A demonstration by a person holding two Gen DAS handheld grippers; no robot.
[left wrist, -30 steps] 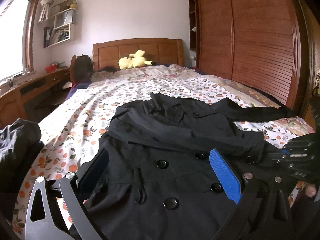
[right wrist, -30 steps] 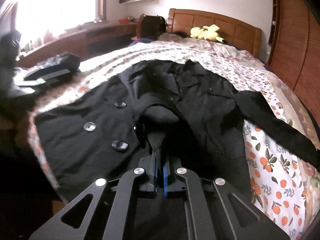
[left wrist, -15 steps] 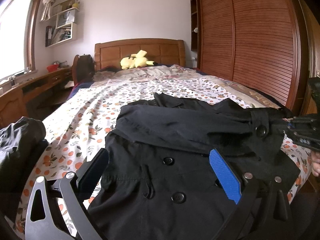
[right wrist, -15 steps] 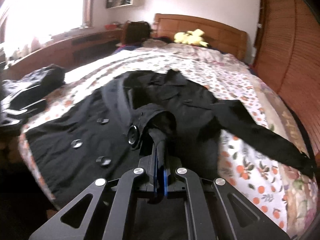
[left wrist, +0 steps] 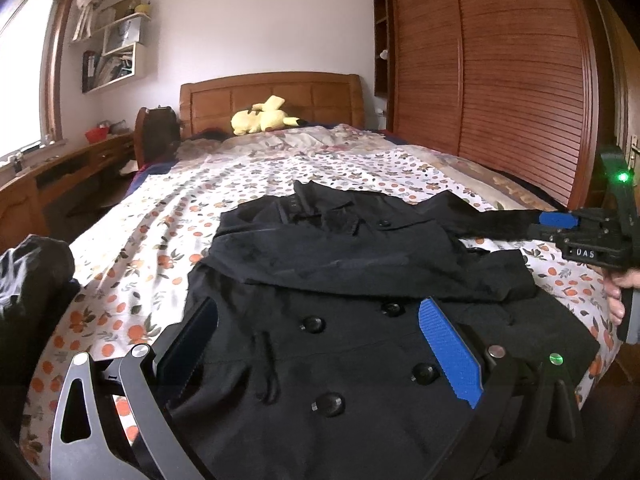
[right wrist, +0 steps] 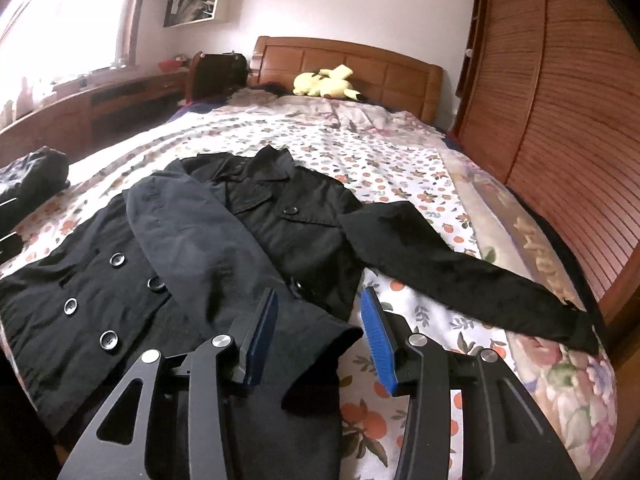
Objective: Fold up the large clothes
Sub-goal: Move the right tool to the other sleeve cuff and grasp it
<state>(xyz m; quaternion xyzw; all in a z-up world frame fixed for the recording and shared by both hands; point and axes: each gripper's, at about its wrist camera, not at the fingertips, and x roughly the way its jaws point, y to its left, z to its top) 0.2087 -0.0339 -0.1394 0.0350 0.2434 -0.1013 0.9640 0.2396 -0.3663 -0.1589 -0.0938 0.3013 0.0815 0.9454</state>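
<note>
A black double-breasted coat lies face up on the floral bedsheet. One sleeve is folded across the chest, and its cuff rests on the coat's right edge. The other sleeve stretches out to the right over the sheet. My right gripper hovers just above that cuff; its jaws are opening, the blue pads stand clear of the cloth and hold nothing. It also shows at the right edge of the left wrist view. My left gripper is open above the buttoned lower front.
A yellow plush toy lies by the wooden headboard. Slatted wardrobe doors line the right side of the bed. A wooden desk runs under the window on the left. A dark bundle of clothing sits at the near left corner.
The right gripper, earlier shut on the sleeve's cuff, drew it rightward across the coat, laid it down and opened. The left gripper stayed about where it was.
</note>
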